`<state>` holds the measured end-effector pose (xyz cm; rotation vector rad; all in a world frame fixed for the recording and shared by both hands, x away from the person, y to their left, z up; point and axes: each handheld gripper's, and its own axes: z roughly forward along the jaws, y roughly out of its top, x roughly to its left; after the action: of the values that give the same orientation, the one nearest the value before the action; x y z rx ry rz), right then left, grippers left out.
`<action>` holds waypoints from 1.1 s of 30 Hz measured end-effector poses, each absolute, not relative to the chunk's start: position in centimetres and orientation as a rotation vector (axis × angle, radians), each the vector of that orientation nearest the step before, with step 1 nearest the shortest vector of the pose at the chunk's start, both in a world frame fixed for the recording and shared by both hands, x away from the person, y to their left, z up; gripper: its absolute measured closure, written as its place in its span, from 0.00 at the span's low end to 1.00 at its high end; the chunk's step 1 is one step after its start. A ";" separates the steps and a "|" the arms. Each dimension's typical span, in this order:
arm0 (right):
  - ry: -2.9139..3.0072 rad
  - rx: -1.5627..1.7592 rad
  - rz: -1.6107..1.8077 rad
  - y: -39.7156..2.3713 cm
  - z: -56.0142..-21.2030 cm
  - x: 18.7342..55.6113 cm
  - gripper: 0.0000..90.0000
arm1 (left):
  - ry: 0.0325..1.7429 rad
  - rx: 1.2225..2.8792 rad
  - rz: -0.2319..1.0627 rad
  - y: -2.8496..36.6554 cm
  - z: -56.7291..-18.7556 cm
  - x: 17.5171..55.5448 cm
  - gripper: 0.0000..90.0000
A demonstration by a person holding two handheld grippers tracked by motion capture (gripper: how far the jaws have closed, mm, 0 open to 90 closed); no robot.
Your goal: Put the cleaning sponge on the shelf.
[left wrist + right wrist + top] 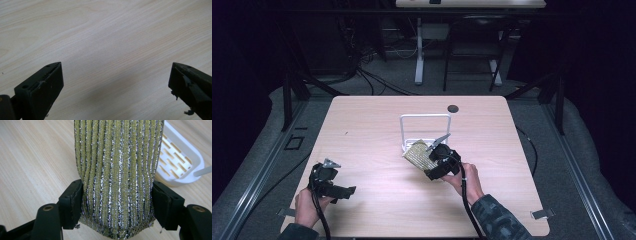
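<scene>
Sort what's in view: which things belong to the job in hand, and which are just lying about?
In the job:
- scouring sponge, yellow-green with silver thread, clamped in the right gripper
- white slotted holder with its wire frame, beside the sponge

Just lying about:
- left gripper, jaws open over bare table
- dark round cap at the table's far edge

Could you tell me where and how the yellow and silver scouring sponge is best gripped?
Across its narrow width near one short end, coming along its length. The sponge is a soft ribbed pad, and the right gripper already pinches its long edges so, leaving the far end free by the white rack.
</scene>
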<state>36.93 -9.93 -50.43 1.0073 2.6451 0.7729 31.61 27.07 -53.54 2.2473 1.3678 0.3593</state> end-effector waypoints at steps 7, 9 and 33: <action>2.625 1.018 0.770 -10.4 -50.2 37.3 0.36 | 1.367 2.249 0.362 27.1 -53.6 31.6 0.00; 2.616 1.023 0.770 -10.3 -50.2 37.4 0.36 | 1.368 2.250 0.362 27.1 -53.6 31.7 0.00; 2.581 1.062 0.732 -10.0 -50.9 39.1 0.37 | 1.368 2.228 0.364 27.2 -53.5 31.6 0.00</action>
<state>39.09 -9.99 -50.92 1.0619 2.5810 0.7321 31.57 27.22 -53.54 2.2284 1.3676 0.3642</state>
